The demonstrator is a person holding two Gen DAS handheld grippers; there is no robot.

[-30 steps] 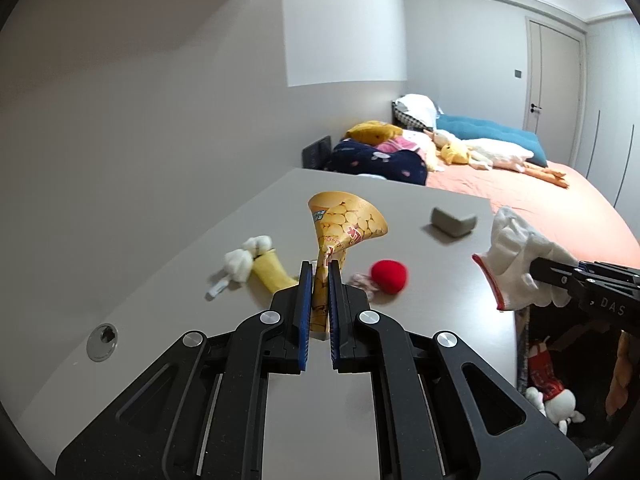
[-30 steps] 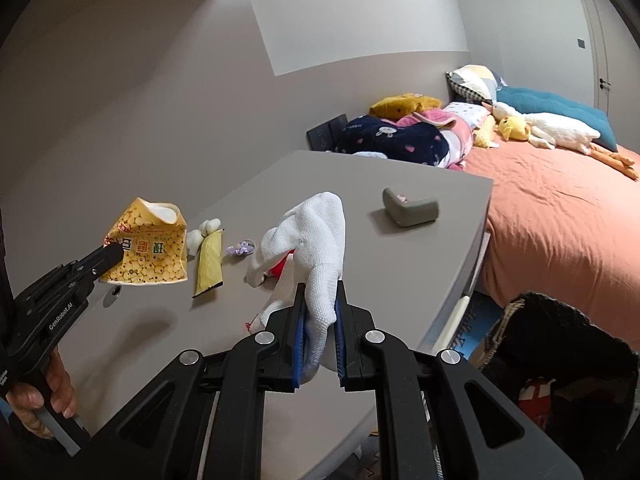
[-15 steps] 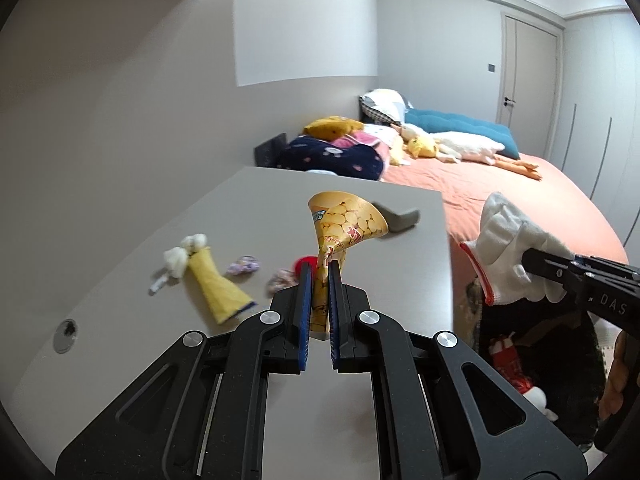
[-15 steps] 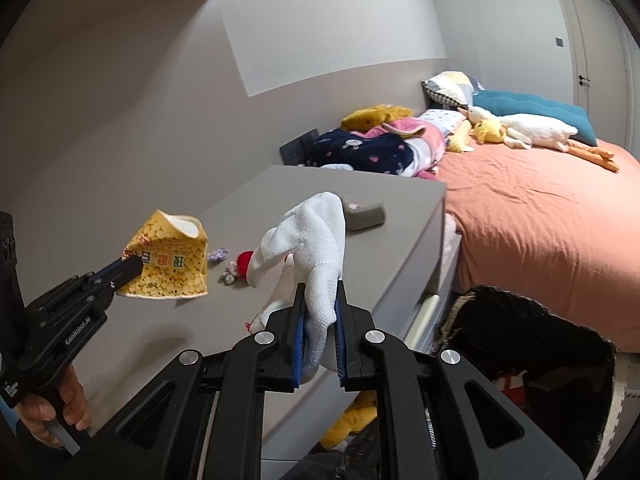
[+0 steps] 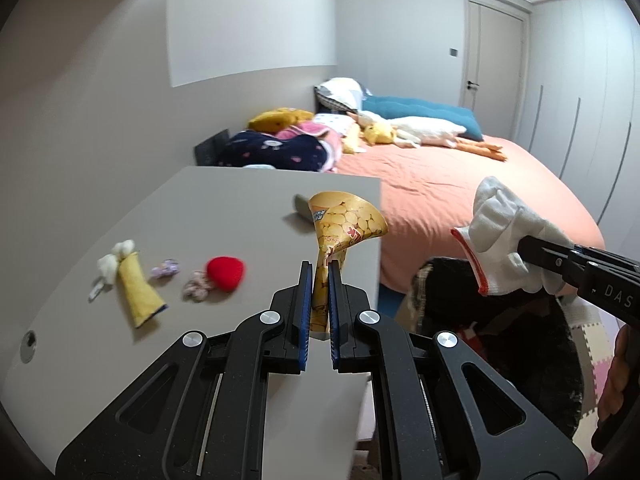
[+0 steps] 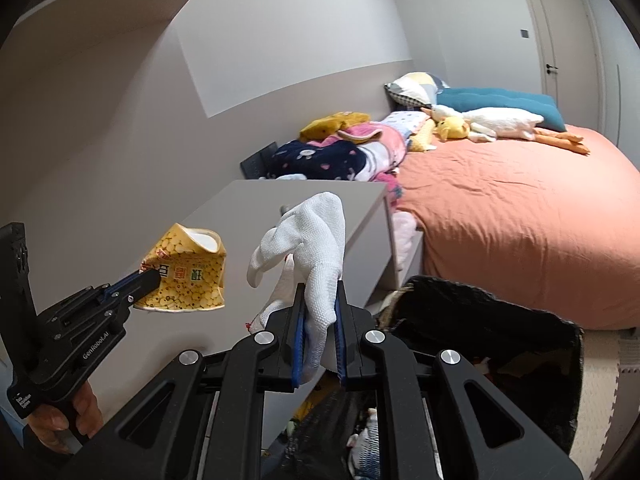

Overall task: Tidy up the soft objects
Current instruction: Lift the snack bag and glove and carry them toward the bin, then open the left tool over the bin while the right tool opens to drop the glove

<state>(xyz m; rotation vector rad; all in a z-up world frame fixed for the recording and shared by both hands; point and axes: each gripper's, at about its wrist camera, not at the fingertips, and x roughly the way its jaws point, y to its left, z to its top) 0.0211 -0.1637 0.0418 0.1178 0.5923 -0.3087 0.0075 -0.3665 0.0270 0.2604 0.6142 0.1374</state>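
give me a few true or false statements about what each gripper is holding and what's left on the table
1. The left gripper is shut on a yellow snack bag. True.
2. The right gripper holds a red ball. False: it is shut on a white glove; the red ball lies on the table.
3. The glove hangs near a black bag beside the table. True.
4. The yellow cloth is in the black bag. False: it lies on the table.
5. The bed cover is blue. False: it is orange.
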